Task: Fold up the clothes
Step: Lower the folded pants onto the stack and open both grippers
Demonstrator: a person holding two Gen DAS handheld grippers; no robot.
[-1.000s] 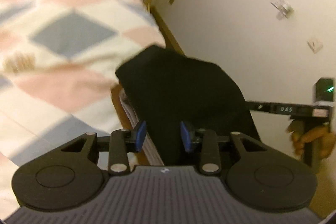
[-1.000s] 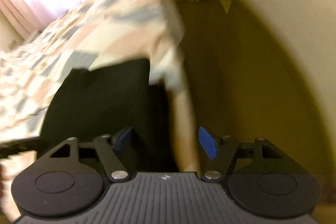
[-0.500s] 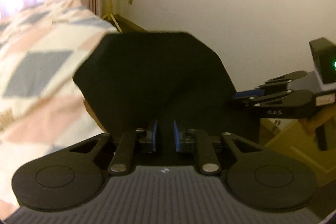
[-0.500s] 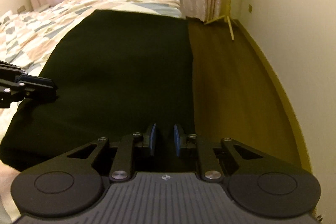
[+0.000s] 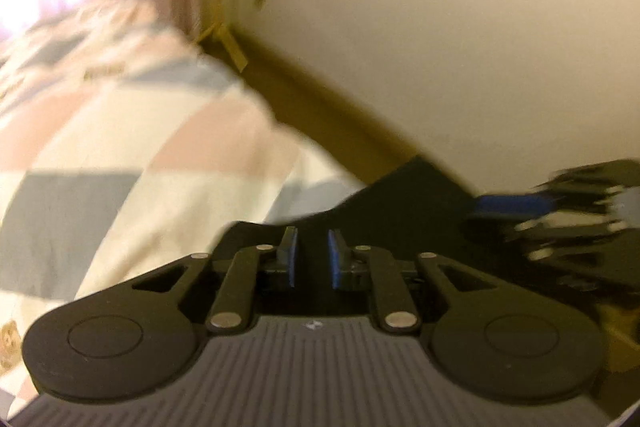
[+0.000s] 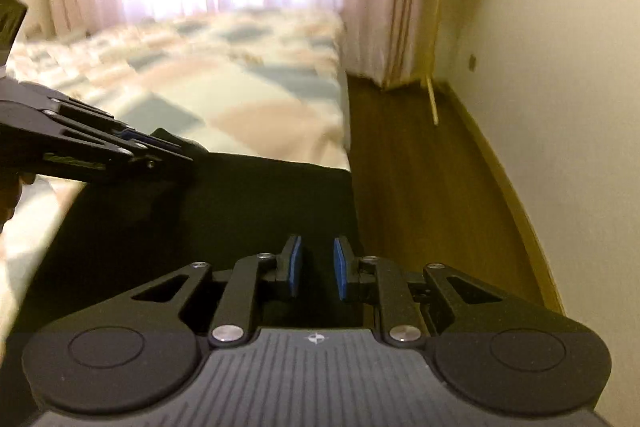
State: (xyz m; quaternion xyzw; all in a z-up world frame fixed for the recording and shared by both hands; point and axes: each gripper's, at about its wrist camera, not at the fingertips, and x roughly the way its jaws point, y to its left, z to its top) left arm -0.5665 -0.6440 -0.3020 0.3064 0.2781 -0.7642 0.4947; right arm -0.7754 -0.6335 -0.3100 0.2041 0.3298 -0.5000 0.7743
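Since half a second ago both my claws have dropped toward the bed, and the black cloth point(image 6: 240, 211), which then stood spread high and wide before me, now sits low at the near right corner of the bed point(image 6: 248, 95). My left view is smeared with motion, so detail is thin there.

One bed, covered in a quilt of cream, pink and grey-blue diamonds, runs away to the far window. One window, blazing white, with pink curtains point(image 6: 380, 7) on either side. Brown wooden floor point(image 6: 416, 187) runs along the right of the bed, up to a cream wall point(image 6: 560, 87). One pale stick-like stand leans in the far right corner; I can't make out what it is.

One black cloth, two claws. My right claw point(image 6: 316, 267) has its blue pads close together with a slim gap, black fabric between and beneath them, apparently pinched. My left claw point(image 6: 160, 151) comes in from the left, its tips at the cloth's far left corner; in its own view point(image 5: 312, 255) the pads likewise sit narrow over black fabric, clamped on it as far as I can tell.
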